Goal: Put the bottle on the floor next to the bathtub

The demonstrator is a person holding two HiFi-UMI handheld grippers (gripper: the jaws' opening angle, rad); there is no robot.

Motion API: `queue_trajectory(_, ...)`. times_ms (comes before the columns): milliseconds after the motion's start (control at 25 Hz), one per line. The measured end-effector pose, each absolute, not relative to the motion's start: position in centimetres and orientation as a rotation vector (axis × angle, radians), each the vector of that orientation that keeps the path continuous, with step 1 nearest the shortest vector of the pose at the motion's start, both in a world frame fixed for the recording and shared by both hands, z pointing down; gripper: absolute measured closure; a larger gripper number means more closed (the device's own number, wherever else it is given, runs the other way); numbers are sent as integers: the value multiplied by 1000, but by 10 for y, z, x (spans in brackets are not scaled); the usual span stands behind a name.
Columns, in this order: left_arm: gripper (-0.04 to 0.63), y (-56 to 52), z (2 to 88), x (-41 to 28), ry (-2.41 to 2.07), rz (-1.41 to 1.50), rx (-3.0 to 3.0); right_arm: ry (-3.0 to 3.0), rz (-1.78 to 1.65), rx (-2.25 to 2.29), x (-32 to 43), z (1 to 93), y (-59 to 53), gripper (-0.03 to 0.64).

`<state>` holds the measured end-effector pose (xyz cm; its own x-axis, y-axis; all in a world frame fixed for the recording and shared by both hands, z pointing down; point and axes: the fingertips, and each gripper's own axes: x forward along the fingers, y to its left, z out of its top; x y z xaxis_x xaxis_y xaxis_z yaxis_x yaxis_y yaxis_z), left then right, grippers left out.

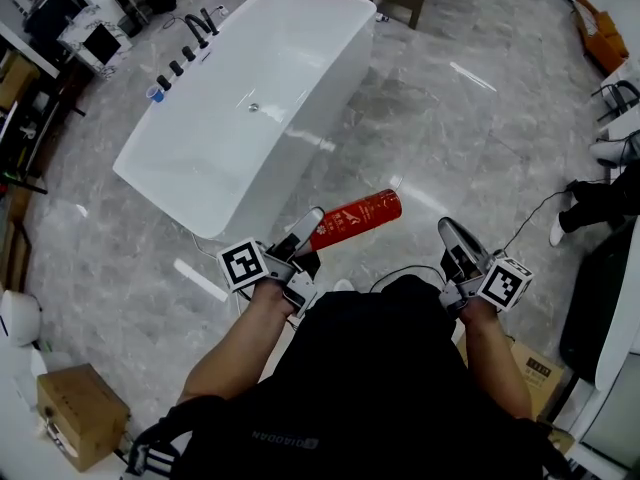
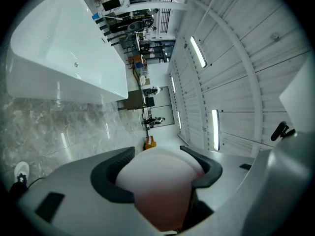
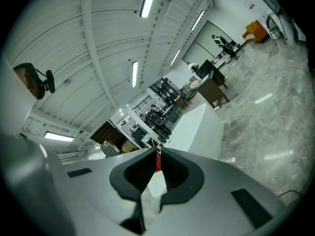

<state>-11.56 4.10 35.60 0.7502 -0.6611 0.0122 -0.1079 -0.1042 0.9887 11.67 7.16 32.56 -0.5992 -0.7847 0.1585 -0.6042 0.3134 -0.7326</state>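
Note:
A red bottle point(image 1: 357, 217) hangs level above the grey marble floor, just off the near end of the white bathtub point(image 1: 250, 98). My left gripper point(image 1: 310, 236) is shut on the bottle's pale near end. In the left gripper view that rounded end point(image 2: 160, 181) fills the space between the jaws, with the bathtub point(image 2: 64, 58) at upper left. My right gripper point(image 1: 456, 240) is held to the right of the bottle, shut and holding nothing. In the right gripper view its jaws meet at the tips, and beyond them the bathtub point(image 3: 197, 127) shows.
A black faucet point(image 1: 200, 23) and a small blue cup point(image 1: 155, 94) sit at the tub's far rim. A cardboard box point(image 1: 80, 413) lies at lower left, another box point(image 1: 530, 368) at lower right. A cable point(image 1: 535, 213) and a person's legs point(image 1: 600, 200) are at right.

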Motion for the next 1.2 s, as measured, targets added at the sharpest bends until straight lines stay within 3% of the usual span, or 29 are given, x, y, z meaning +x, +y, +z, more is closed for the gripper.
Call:
queue_trajectory(720,295,-68,383,-93,-853,-567,1577,2470,-1288,-1070,146,345,-85,572)
queue_trajectory(1200,295,-167,379,-13,-1007,-594,1552,2584,-1348,-880,222,353,-202,574)
